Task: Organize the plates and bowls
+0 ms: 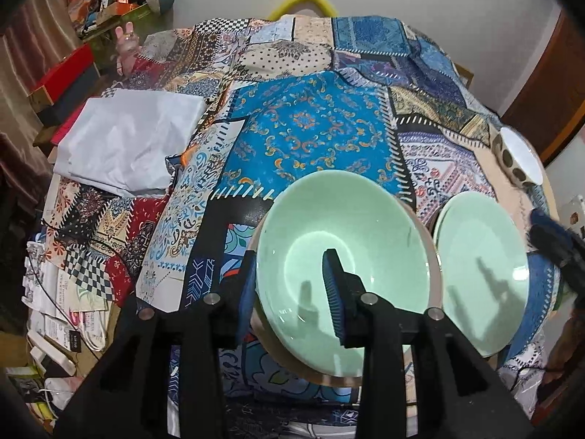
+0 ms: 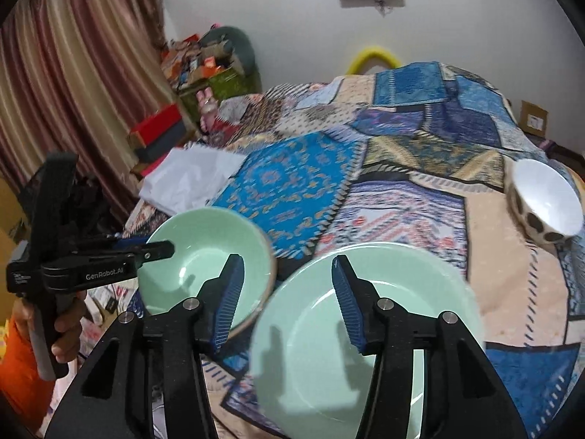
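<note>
My left gripper (image 1: 292, 292) is shut on the rim of a pale green bowl (image 1: 365, 226), one finger inside and one outside; it also shows in the right wrist view (image 2: 212, 241) with the left gripper (image 2: 161, 248) on its left rim. A pale green plate (image 1: 482, 256) lies to the bowl's right. In the right wrist view my right gripper (image 2: 289, 292) is open, its right finger over the plate (image 2: 402, 274), its left finger between plate and bowl. A white bowl with dark spots (image 2: 544, 205) sits at the far right, also in the left wrist view (image 1: 519, 157).
A patchwork cloth (image 1: 310, 135) covers the table. A white folded sheet (image 1: 131, 142) lies at the left. Papers and boxes (image 1: 55, 292) clutter the floor to the left. A curtain (image 2: 73, 91) and red box (image 2: 161, 128) stand beyond the table.
</note>
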`<state>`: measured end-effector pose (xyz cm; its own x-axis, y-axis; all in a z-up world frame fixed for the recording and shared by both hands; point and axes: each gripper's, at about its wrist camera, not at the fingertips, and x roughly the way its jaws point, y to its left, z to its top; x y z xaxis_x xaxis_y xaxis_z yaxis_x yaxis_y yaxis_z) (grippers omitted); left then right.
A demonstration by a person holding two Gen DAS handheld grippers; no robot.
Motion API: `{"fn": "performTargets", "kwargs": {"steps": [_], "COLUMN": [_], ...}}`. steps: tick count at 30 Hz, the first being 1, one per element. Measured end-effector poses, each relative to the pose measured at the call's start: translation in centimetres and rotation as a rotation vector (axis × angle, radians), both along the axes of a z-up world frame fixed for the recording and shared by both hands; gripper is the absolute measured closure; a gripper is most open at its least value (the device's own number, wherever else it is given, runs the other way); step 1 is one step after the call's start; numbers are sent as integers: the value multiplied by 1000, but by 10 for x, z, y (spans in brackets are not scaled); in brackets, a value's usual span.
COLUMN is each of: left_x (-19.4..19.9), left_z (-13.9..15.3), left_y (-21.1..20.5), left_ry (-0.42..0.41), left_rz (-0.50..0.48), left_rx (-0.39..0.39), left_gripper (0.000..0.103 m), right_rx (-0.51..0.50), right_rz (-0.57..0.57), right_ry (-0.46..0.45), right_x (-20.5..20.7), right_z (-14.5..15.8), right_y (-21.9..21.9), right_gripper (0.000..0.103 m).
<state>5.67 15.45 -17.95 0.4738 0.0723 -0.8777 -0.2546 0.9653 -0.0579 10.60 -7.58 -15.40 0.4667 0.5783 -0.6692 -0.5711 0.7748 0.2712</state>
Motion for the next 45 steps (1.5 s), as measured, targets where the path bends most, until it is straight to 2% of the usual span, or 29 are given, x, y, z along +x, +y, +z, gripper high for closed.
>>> {"fn": "performTargets", "kwargs": {"steps": [4,6,9,13,16,23,26,30,35,45], "left_x": [-2,-7,-11,-9,-4,21,40,64,102,182], "left_z": [0,6,18,41,61,92,97,96,84,36], "left_y": [-4,-5,-7,-17,-37,-108,-141,-179,-223,-279], "left_ry": [18,-4,-37,-92,-166,-286,-314,-321,-293,-178], "left_rz": [-23,-25,-24,-39,-73,-207,-263,-330,-392,-464], "left_rx": [43,88,136,129,120,71,51,41,18,-4], "left_gripper": [68,60,56,54,44,34,25,25,24,24], "right_rx": [19,23,36,37,36,34,19,-2,-27,-85], "right_rz": [-53,-81,-118,-161,-194,-281,-310,-351,-388,-427], "right_ry": [5,7,14,7,-5,-28,-39,-51,-59,-30], "right_x": [7,10,15,20,22,31,34,39,47,92], "right_z": [2,1,1,2,5,15,19,22,24,3], "right_y": [-28,-41,-59,-81,-98,-145,-164,-188,-213,-238], "right_gripper": [56,56,56,56,56,56,56,56,56,56]}}
